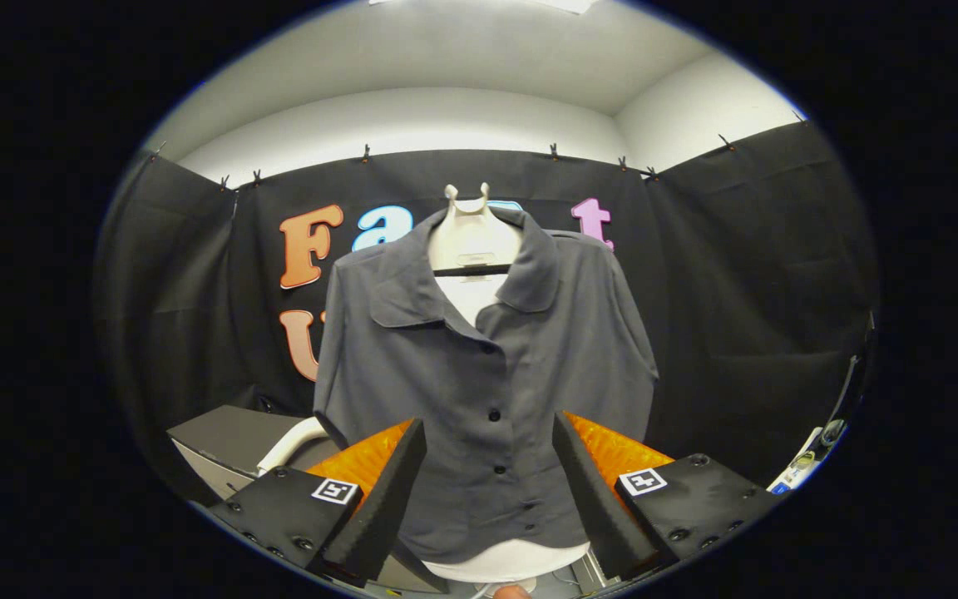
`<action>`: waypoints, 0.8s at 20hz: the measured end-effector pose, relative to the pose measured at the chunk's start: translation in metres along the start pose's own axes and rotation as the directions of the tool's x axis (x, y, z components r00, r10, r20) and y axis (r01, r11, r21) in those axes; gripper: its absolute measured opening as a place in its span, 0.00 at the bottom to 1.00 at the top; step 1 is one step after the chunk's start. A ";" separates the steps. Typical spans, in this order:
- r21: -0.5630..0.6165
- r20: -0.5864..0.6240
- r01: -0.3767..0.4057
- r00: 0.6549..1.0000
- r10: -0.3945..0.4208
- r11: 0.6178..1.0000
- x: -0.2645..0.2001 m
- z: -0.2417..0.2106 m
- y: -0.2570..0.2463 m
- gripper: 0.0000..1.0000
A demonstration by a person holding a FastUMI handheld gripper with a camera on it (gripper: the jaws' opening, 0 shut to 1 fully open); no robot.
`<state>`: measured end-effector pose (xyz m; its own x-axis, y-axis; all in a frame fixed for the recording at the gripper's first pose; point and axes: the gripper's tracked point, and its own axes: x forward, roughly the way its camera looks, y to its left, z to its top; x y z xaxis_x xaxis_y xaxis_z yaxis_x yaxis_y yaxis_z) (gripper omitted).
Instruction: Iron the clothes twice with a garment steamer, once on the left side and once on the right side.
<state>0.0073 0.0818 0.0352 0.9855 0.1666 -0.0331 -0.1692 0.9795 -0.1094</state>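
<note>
A dark grey short-sleeved shirt with a collar and a row of dark buttons hangs upright on a white mannequin-style hanger straight ahead of me. My gripper stands open, its two fingers wide apart, with the shirt's lower front showing through the gap and lying beyond the tips. Nothing is held between the fingers. A white curved part, possibly the steamer's handle, shows just beyond the left finger, beside the shirt's left sleeve; I cannot tell for sure what it is.
A grey box-like surface sits low to the left of the shirt. The white base of the hanger form shows below the shirt's hem. Small items lie at the far lower right.
</note>
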 end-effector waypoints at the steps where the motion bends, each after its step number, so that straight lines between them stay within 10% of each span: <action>1: -0.005 -0.005 -0.022 1.000 0.022 1.000 0.005 0.004 0.012 0.98; 16: 0.047 -0.166 -0.332 0.927 0.336 0.942 0.073 0.003 0.223 0.98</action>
<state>0.0419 0.3123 0.0110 0.8546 0.4642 -0.2327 -0.4864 0.8726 -0.0454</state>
